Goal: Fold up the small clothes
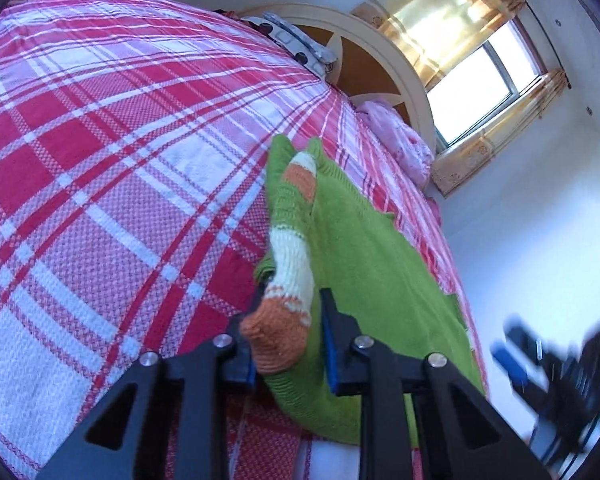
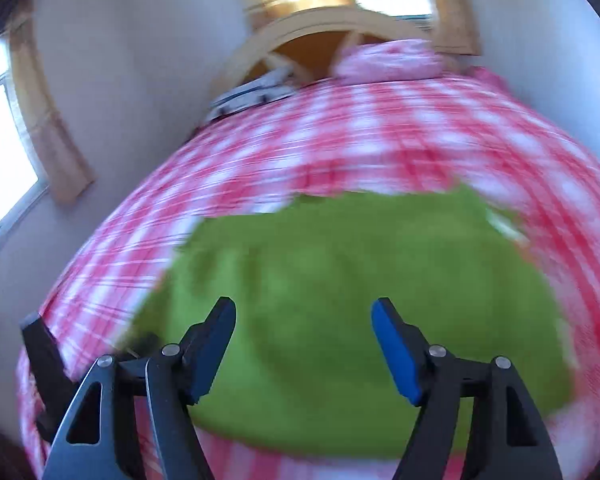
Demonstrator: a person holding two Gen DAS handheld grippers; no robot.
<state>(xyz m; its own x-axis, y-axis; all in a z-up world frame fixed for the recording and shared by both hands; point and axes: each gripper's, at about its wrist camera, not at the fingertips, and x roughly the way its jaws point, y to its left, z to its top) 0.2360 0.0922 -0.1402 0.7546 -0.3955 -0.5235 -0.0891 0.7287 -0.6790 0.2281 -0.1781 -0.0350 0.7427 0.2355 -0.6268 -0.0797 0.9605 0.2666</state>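
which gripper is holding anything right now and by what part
The left gripper pinches the green knitted sweater by its orange sleeve cuff. The right gripper is open, holding nothing.

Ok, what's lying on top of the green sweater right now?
Its striped sleeve is folded over the green sweater, the orange cuff between the left claw fingers. What the sleeve covers is hidden.

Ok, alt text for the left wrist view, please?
The left hand-held gripper has the orange cuff of a green knitted sweater between its fingers. The sweater lies on a red and white plaid bedspread, with a curtained window behind.
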